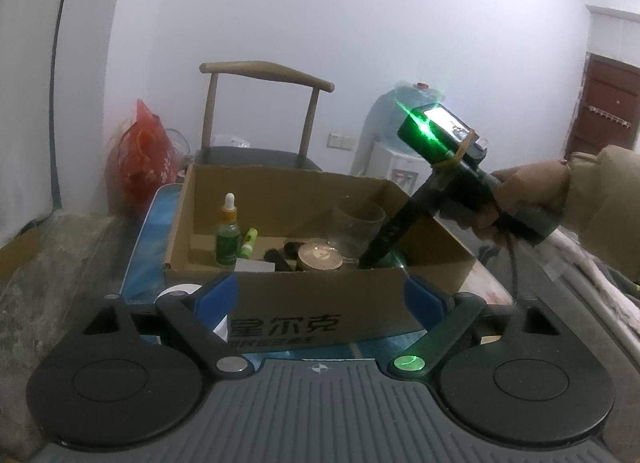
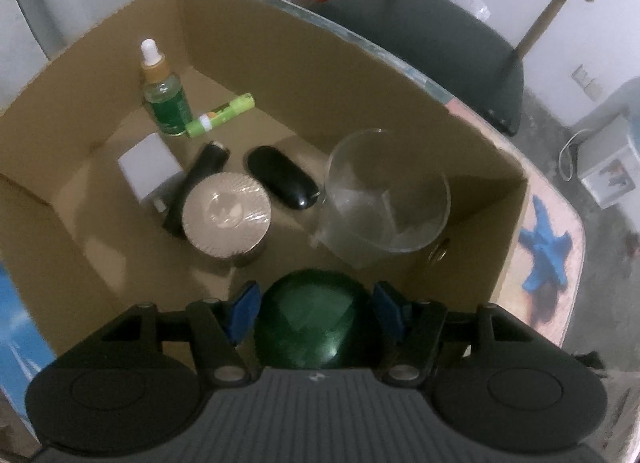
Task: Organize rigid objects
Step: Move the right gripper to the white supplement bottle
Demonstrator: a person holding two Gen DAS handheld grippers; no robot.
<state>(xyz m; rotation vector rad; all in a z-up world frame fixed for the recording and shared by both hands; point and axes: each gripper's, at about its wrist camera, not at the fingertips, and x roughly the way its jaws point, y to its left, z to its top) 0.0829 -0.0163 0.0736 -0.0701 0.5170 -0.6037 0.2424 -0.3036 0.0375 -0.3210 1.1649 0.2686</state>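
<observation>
**Mia:** What is in the cardboard box (image 2: 400, 75), going from the left?

**Ben:** First a white charger block (image 2: 150, 173). Behind it stands a green dropper bottle (image 2: 162, 95) with a little green tube (image 2: 222, 115) lying beside it. Then a black stick (image 2: 196, 183) touching a round gold tin (image 2: 227, 215), a black oval case (image 2: 282, 177), and a clear glass cup (image 2: 386, 191).

**Mia:** And the two grabbers?

**Ben:** The left hand-held gripper (image 1: 320, 297) is spread wide, with nothing in it. It waits at the near wall of the box. The right hand-held gripper (image 2: 316, 313) points down into the box. A round dark green thing (image 2: 308, 327) sits between its blue pads (image 2: 244, 311), low in the near part of the box, just in front of the cup. The left pad seems to touch it. The right pad shows a thin gap, so I cannot tell if it is squeezed.

**Mia:** What could go wrong?

**Ben:** The green thing looks smooth and round, so it might slip out or roll. It could bump the glass cup, which is close. The cup could tip over.
</observation>
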